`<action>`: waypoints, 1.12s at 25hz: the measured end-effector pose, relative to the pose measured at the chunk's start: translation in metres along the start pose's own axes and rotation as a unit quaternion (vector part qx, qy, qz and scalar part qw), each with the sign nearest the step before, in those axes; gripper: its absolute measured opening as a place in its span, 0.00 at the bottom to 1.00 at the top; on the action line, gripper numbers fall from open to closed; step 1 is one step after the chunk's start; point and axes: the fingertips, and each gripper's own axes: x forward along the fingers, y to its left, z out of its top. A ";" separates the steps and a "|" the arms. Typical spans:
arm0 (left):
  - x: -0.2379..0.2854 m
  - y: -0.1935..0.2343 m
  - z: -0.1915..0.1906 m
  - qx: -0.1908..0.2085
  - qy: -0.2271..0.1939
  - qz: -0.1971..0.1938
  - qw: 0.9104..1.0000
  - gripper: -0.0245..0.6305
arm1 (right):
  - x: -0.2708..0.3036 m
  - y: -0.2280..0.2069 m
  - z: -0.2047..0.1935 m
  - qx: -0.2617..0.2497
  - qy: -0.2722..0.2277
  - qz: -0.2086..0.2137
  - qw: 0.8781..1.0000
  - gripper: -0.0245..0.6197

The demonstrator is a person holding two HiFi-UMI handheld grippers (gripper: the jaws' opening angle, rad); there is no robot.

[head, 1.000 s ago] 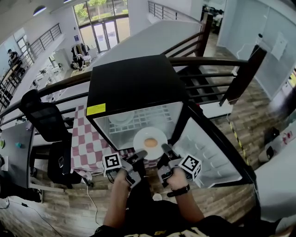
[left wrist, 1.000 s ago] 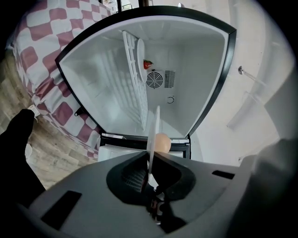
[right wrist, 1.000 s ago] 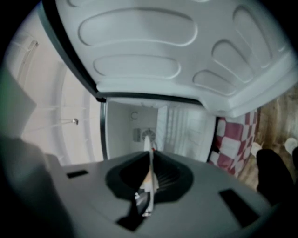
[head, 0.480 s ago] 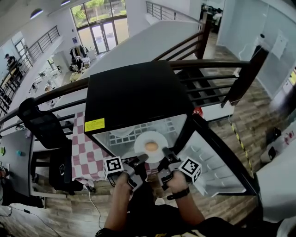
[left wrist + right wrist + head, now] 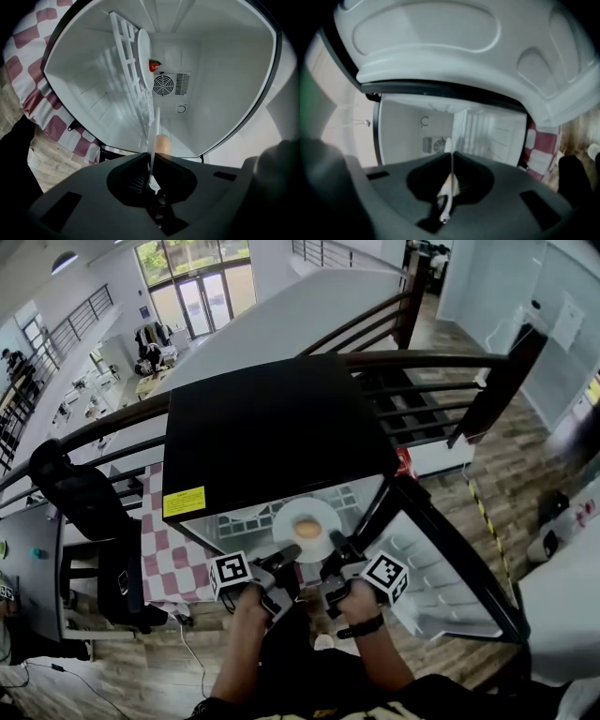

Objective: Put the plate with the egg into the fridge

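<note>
A white plate (image 5: 305, 532) with a brown egg (image 5: 306, 526) on it hangs at the mouth of the open black fridge (image 5: 272, 427). My left gripper (image 5: 287, 555) is shut on the plate's near-left rim, and my right gripper (image 5: 334, 546) is shut on its near-right rim. In the left gripper view the plate (image 5: 154, 133) shows edge-on between the jaws (image 5: 151, 165), with the egg (image 5: 163, 143) beside it. In the right gripper view only the thin rim (image 5: 451, 161) is visible, running into the right gripper (image 5: 451, 174).
Inside the fridge a white wire shelf (image 5: 127, 79) carries another white plate (image 5: 144, 57) with something red (image 5: 154, 64) on it. The fridge door (image 5: 441, 577) stands open at the right. A red-checked cloth (image 5: 173, 554) lies left of the fridge. A dark railing (image 5: 441, 362) runs behind.
Both grippers have carried the plate a little forward toward the fridge's opening. The fridge's top now hides more of the inside in the head view.
</note>
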 end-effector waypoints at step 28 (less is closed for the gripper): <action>0.028 0.008 0.043 -0.010 -0.056 0.005 0.998 0.09 | 0.043 -0.013 0.011 0.019 -0.008 -0.004 1.000 0.09</action>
